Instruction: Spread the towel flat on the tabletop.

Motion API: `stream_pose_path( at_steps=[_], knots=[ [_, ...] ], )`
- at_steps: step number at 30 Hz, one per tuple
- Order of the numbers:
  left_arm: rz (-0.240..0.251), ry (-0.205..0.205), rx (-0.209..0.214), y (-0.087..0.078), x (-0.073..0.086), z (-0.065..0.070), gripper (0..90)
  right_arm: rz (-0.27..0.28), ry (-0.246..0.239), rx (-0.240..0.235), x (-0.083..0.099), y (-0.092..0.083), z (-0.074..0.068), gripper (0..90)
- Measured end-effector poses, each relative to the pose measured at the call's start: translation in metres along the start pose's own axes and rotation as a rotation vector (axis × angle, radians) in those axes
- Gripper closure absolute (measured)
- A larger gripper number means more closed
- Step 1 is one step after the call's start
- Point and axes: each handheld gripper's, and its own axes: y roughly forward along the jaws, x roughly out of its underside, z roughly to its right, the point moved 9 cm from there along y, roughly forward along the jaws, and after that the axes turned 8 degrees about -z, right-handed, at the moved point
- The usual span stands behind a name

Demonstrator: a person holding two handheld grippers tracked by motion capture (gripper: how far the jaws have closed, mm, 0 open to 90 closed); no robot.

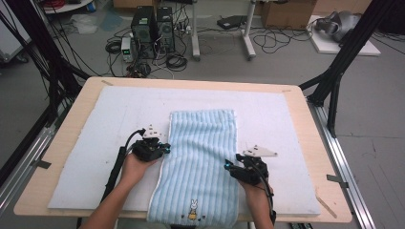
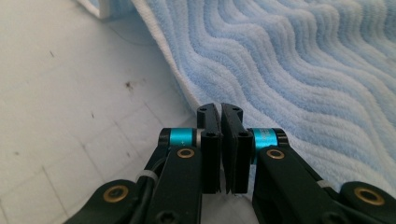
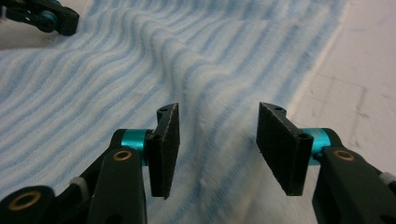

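Both grippers work the long edges of a pale blue ribbed towel (image 1: 200, 167) spread lengthwise on a white foam mat (image 1: 95, 143) that covers a light wooden table (image 1: 305, 109).

At the towel's left edge, the left gripper (image 1: 165, 149) has its jaws drawn together. In the left gripper view the left gripper (image 2: 220, 112) shows its two black pads all but touching, tips resting at the towel's white hem; whether a sliver of that hem is pinched between them is hard to tell, since the pads hide the spot.

At the opposite edge, the right gripper (image 1: 228, 167) stands with its jaws apart. The right gripper view looks along the right gripper (image 3: 217, 112) to a raised fold of the striped cloth that runs between the two pads, neither of which presses on it. The other gripper (image 3: 44, 18) shows at the far side of the towel in that same view.

From the high view, the person's forearms enter from the table's near side, one hand behind each tool. The towel's near end, bearing a small embroidered rabbit (image 1: 193, 206), hangs over the mat's front edge. Beyond the table, two black computer towers (image 1: 153, 28) sit on a grey floor among loose cables.
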Motion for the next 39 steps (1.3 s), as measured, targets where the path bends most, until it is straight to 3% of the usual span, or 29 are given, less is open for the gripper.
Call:
stream_pose_path(
  at_steps=[2,4,5,7,9,12,16,20,25,28,31,33,35,36,39],
  knots=[
    [0.009,-0.010,0.019,-0.003,0.005,0.001,86.0,-0.026,-0.042,0.005,-0.002,0.007,-0.005,54.9],
    [0.026,-0.044,0.049,-0.007,0.010,0.002,86.0,-0.069,-0.071,0.002,-0.001,0.014,-0.008,59.9],
    [0.017,-0.044,0.059,-0.009,0.012,0.002,86.0,-0.094,-0.070,-0.007,0.002,0.018,-0.008,63.4],
    [0.011,-0.043,0.066,-0.012,0.016,0.003,86.1,-0.088,-0.065,-0.013,0.003,0.019,-0.008,71.1],
    [0.009,-0.038,0.081,-0.016,0.021,0.005,86.1,-0.099,-0.063,-0.054,0.005,0.017,-0.010,82.2],
    [0.007,-0.036,0.096,-0.021,0.027,0.006,86.0,-0.115,-0.082,-0.079,0.010,0.012,-0.014,84.4],
    [-0.007,-0.011,0.105,-0.029,0.035,0.011,86.0,-0.131,-0.114,-0.098,0.018,0.005,-0.023,84.3],
    [0.002,-0.027,0.134,-0.033,0.043,0.016,86.0,-0.143,-0.133,-0.125,0.026,-0.003,-0.030,84.2],
    [-0.001,-0.011,0.167,-0.039,0.051,0.023,86.0,-0.164,-0.145,-0.145,0.034,-0.010,-0.035,84.0],
    [-0.001,-0.011,0.189,-0.041,0.052,0.025,84.3,-0.176,-0.147,-0.154,0.033,-0.012,-0.036,77.8],
    [0.042,-0.049,0.131,-0.040,0.044,0.012,51.2,-0.124,-0.131,-0.164,0.021,-0.015,-0.032,65.0],
    [0.083,-0.065,0.117,-0.041,0.035,0.004,46.8,-0.082,-0.106,-0.154,0.010,-0.016,-0.025,58.6],
    [0.138,-0.079,0.107,-0.043,0.022,-0.006,42.4,-0.056,-0.098,-0.139,-0.001,-0.015,-0.018,56.5],
    [0.143,-0.080,0.103,-0.044,0.018,-0.009,42.4,-0.041,-0.099,-0.126,-0.008,-0.014,-0.013,56.0],
    [0.216,-0.088,0.095,-0.047,-0.003,-0.019,41.3,-0.031,-0.106,-0.119,-0.021,-0.011,-0.005,54.0]
  ],
)
